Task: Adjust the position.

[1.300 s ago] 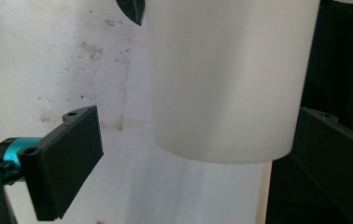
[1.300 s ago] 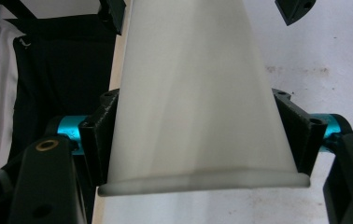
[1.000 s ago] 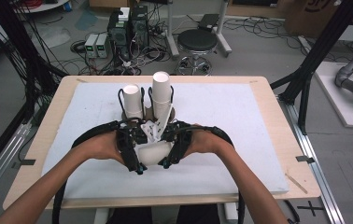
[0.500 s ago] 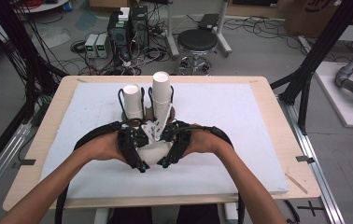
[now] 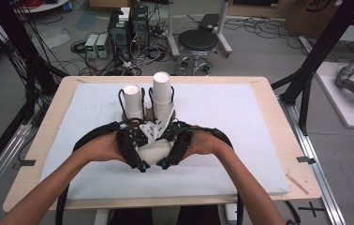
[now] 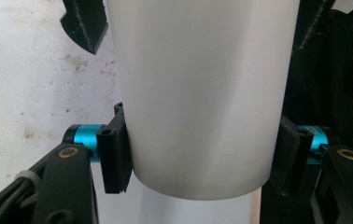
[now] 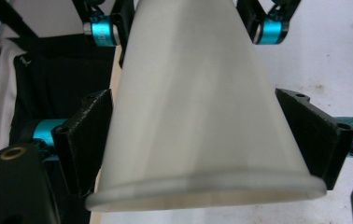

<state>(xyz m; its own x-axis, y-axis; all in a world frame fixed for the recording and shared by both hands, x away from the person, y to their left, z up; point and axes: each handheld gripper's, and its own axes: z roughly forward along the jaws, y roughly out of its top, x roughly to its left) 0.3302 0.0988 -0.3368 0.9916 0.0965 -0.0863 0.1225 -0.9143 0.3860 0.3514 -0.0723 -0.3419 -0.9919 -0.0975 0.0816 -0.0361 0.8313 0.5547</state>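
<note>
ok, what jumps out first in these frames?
A white paper cup lying sideways between both hands at the near middle of the table. The left hand-held gripper is clamped on its narrow base end, while the right hand-held gripper straddles its rim end, its jaws having just been opening. Behind them, two more upright cups stand in a wire holder.

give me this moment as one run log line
left gripper: shut on paper cup near its base | right gripper: jaws just opened, cup's rim end between them | hand-over above white mat
</note>
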